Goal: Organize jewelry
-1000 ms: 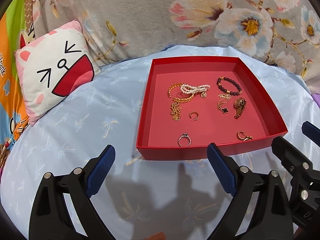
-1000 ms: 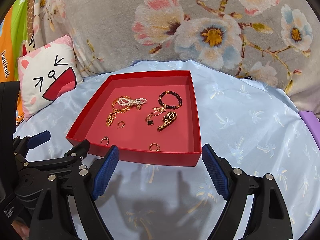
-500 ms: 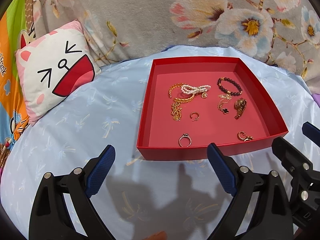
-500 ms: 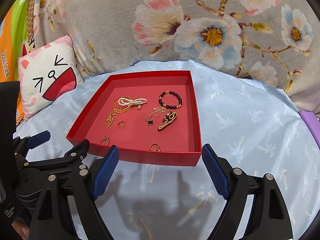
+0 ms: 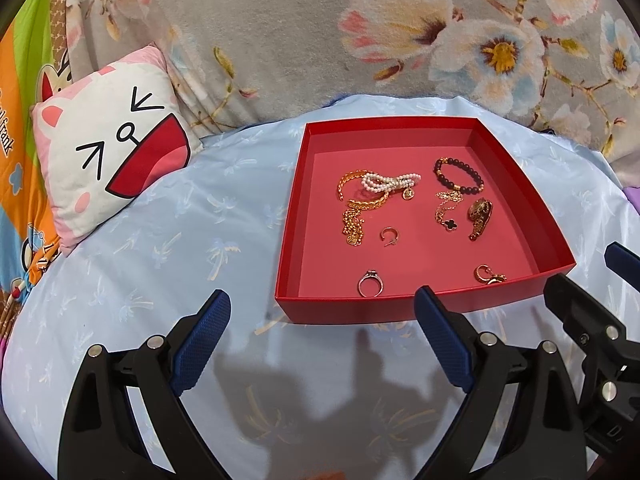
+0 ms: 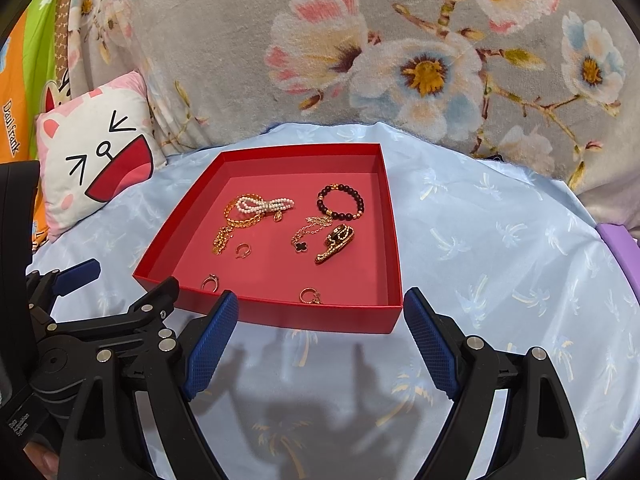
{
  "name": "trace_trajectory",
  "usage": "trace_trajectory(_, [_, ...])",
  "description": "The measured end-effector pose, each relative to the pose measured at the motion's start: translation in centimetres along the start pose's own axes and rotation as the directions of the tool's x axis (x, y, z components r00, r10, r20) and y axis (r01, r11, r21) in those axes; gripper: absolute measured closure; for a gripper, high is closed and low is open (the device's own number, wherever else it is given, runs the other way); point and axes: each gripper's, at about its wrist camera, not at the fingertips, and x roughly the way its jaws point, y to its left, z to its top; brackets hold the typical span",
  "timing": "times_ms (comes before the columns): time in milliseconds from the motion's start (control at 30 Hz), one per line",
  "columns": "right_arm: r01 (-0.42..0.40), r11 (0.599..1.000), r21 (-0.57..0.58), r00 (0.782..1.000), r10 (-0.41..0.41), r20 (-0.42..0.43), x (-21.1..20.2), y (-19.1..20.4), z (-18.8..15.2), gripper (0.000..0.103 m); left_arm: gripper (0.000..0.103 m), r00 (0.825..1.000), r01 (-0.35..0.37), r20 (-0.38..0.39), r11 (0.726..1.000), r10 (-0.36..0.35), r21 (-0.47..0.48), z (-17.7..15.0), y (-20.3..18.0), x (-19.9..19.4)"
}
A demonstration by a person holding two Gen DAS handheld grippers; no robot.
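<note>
The left gripper (image 5: 322, 338) has its jaws spread wide. The right gripper (image 6: 320, 338) does too. Both hold nothing.

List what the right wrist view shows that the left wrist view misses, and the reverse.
Only the right wrist view shows the whole purple block at its right edge and open sheet right of the tray.

Only the left wrist view shows the beaded string at its left edge.

Both show the red tray of jewelry, the cat pillow, the floral blanket, and the left tongs and right tongs, open and empty.
</note>
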Motion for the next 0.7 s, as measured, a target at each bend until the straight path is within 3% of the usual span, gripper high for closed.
trace_trajectory(700, [0.002,1.000,0.002,1.000,-0.002,0.001,-0.33,0.16,0.19,0.021,0.013,1.000,-0.013,0.020,1.000,0.013,0.010,0.19,0.03,-0.07])
